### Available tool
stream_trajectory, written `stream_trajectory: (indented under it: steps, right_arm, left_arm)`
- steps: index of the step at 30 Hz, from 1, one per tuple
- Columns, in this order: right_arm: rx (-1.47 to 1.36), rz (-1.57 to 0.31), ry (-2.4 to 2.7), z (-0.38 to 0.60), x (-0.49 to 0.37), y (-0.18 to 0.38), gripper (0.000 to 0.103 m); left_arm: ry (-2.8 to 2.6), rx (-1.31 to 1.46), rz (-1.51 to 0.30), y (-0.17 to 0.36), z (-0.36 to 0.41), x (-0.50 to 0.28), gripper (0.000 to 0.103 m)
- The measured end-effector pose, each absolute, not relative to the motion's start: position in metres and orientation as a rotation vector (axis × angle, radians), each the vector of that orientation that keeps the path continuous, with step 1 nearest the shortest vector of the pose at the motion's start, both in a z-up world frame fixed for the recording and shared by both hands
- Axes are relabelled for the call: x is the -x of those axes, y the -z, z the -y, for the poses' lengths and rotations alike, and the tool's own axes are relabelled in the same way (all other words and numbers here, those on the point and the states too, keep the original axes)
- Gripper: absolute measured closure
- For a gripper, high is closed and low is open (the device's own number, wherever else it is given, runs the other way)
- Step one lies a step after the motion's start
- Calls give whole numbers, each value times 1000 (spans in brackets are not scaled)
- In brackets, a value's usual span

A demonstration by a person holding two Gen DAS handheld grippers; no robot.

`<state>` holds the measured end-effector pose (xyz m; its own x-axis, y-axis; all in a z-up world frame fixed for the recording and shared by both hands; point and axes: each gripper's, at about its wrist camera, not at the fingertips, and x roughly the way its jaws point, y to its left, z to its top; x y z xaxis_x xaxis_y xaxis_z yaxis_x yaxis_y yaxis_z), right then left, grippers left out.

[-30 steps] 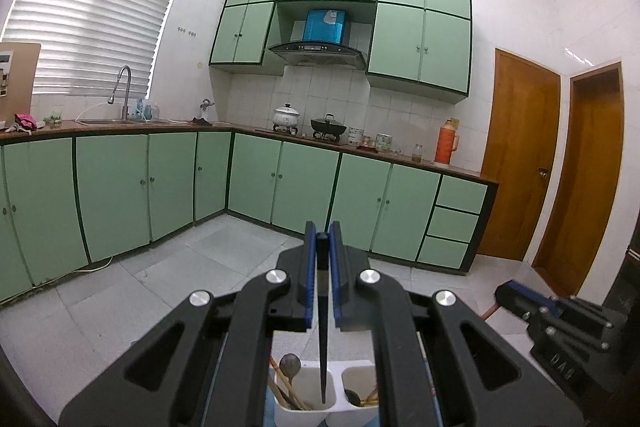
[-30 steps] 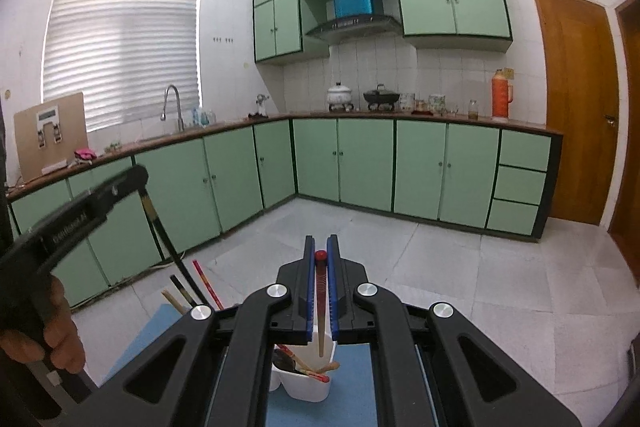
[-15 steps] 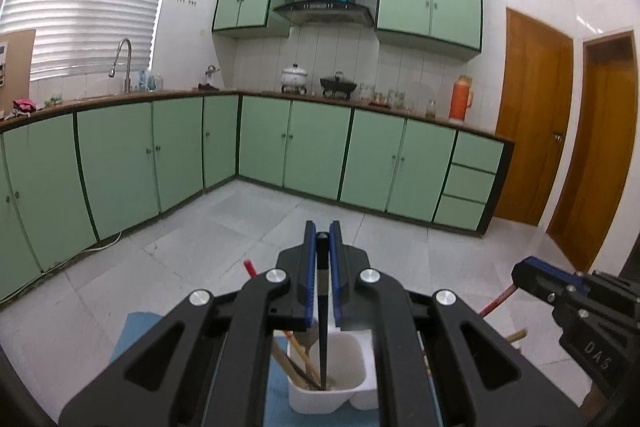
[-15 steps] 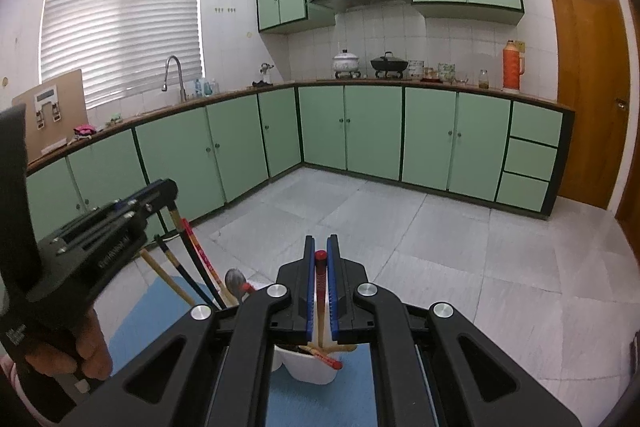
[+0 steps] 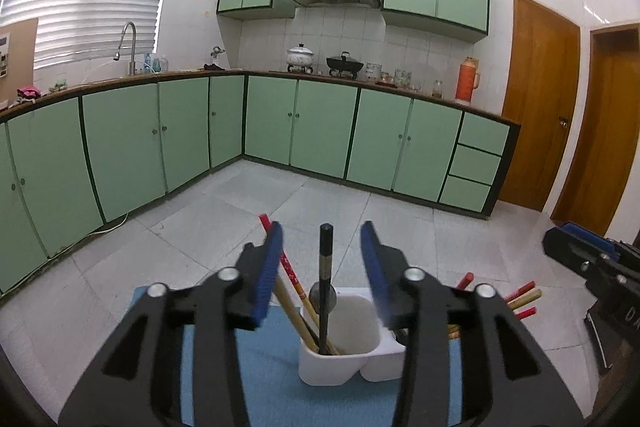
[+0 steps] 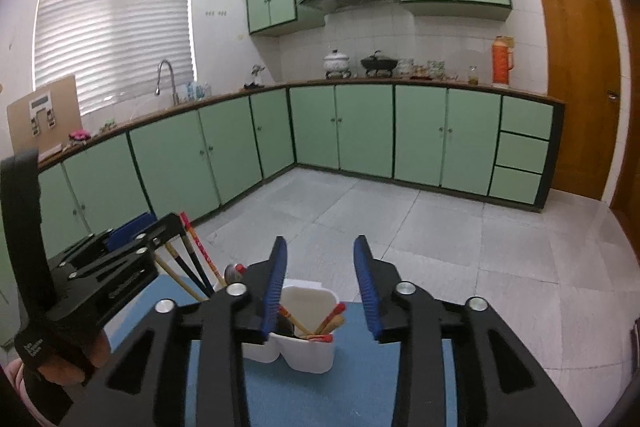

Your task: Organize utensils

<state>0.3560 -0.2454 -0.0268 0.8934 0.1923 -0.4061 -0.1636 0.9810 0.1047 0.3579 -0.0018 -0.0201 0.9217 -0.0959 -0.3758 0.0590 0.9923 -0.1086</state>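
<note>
A white two-compartment utensil holder (image 5: 346,351) stands on a blue mat (image 5: 256,375); it also shows in the right wrist view (image 6: 308,347). My left gripper (image 5: 322,251) is open above its left compartment, where a black chopstick (image 5: 325,279) stands free between the fingers, beside wooden and red chopsticks (image 5: 288,283) and a spoon. My right gripper (image 6: 320,267) is open and empty above the right compartment, which holds wooden and red-tipped chopsticks (image 6: 330,321). Each gripper shows in the other's view, the left gripper (image 6: 132,243) and the right gripper (image 5: 588,259).
The blue mat (image 6: 360,387) lies on a table over a grey tiled floor (image 5: 320,203). Green cabinets (image 5: 304,123) line the far walls under a countertop with pots and a sink. Wooden doors (image 5: 540,103) stand at the right.
Both grippers have opened. The left let go of the black chopstick, which now stands in the left compartment. The right let go of its red-tipped chopstick, now in the right compartment.
</note>
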Motion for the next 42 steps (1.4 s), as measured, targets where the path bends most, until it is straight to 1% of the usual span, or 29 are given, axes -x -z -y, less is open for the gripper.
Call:
stream_trajectory:
  steps: [2,3,5,6,8,9,10,11,13,15,16,17,21,23,27,29,34,42]
  right_arm:
    - [-82,-412,-173,252,-346,23,59]
    - [-87,-405,-168,255,-342,22,58]
    - [-99,-391,-157,261,-330,20,53]
    - [-104,-387,-152,264,-326,20,51]
    - [-120,-376,-140,270,-313,18,46]
    - [-125,-373,-139,272,-309,18,44]
    - [-129,-370,-136,275,-302,18,39]
    - [-132,-367,-133,276,-295,18,37]
    - [-131,-363,-131,278,-284,18,37]
    - [-130,-364,-133,279,-271,19,34]
    - [-129,-364,-133,279,-265,19,30]
    - [-129,-365,-136,278,-259,20,27]
    - [-132,-373,-161,274,-238,22,21]
    - [-121,-372,-165,270,-225,23,15]
    - [-105,-368,-172,263,-204,24,12]
    - [-106,-369,-176,261,-194,25,9]
    - [-102,-370,-198,256,-177,22,6]
    - [-85,-344,-219,245,-149,14,6]
  left_arm:
    - [79,102,-382,16,-1,-350,49]
    - [78,102,-376,14,-2,-345,46]
    - [80,100,-368,11,-4,-335,35]
    - [80,100,-364,10,-5,-329,33]
    - [79,98,-361,10,-7,-316,24]
    - [79,97,-361,10,-8,-310,22]
    - [79,97,-362,10,-7,-306,18]
    - [82,95,-364,10,-8,-298,16]
    - [85,87,-372,12,-8,-287,13]
    - [89,79,-384,13,-8,-273,10]
    - [94,81,-391,13,-9,-266,8]
    - [98,83,-394,14,-9,-260,7]
    - [103,84,-418,16,-10,-236,6]
    - [107,75,-433,16,-9,-226,6]
    - [116,36,-487,19,-7,-208,6]
    - [114,29,-482,19,-6,-198,6]
    - [119,25,-469,15,-8,-174,6]
    - [130,20,-433,1,-8,-139,6]
